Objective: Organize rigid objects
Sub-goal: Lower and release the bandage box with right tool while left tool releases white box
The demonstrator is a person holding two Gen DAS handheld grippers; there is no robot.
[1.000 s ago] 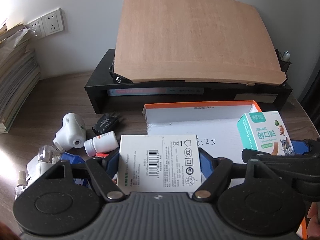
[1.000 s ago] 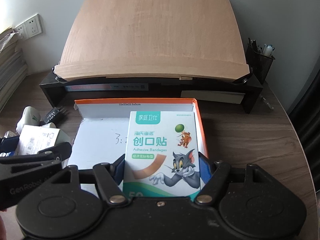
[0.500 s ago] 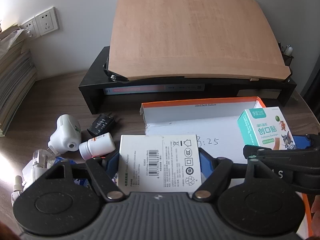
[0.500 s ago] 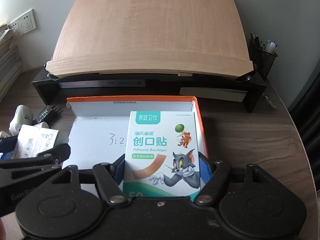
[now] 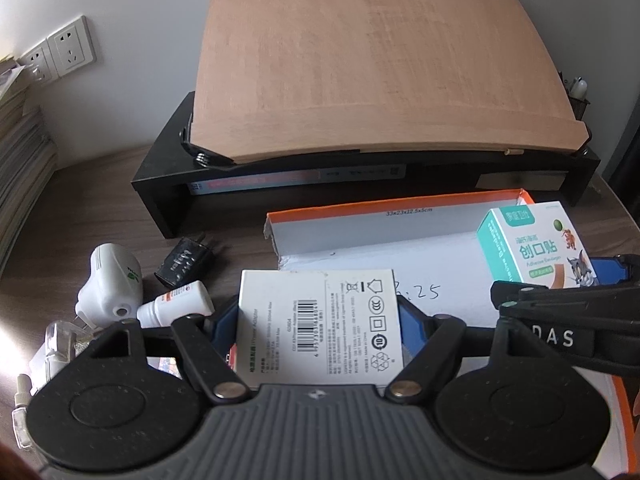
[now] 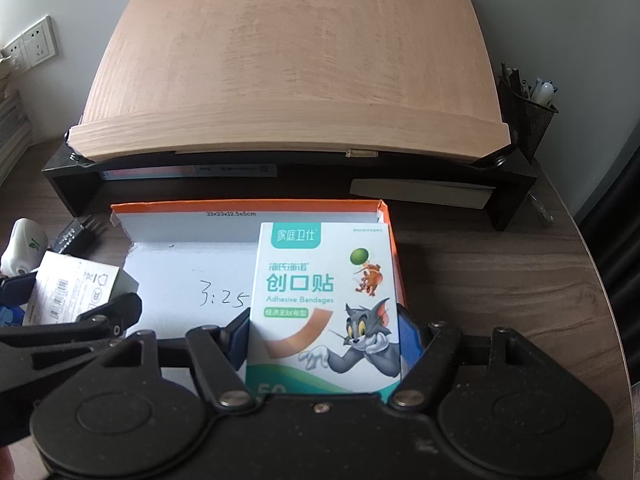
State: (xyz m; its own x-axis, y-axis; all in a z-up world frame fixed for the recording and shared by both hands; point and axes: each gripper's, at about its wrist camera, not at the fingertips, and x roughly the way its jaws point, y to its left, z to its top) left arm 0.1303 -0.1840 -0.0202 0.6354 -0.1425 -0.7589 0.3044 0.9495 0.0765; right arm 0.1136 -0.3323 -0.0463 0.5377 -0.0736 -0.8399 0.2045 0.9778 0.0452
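Note:
My left gripper (image 5: 320, 320) is shut on a white power adapter box (image 5: 320, 324) with a barcode, held at the left edge of the orange-rimmed cardboard box (image 5: 392, 206). My right gripper (image 6: 324, 336) is shut on a green-and-white adhesive bandage box (image 6: 324, 296), held over the right part of the same cardboard box (image 6: 240, 205). The bandage box also shows in the left wrist view (image 5: 532, 248), and the adapter box in the right wrist view (image 6: 72, 290).
On the desk to the left lie a white plug-in device (image 5: 110, 284), a black charger (image 5: 186, 260), a small white bottle (image 5: 176, 308) and clear droppers (image 5: 22, 412). A black riser (image 6: 516, 178) bearing a wooden board (image 6: 288, 60) stands behind. A mesh pen holder (image 6: 528, 112) stands far right.
Both grippers have moved forward a little with their boxes; the cardboard box and riser look nearer. The holds are unchanged.

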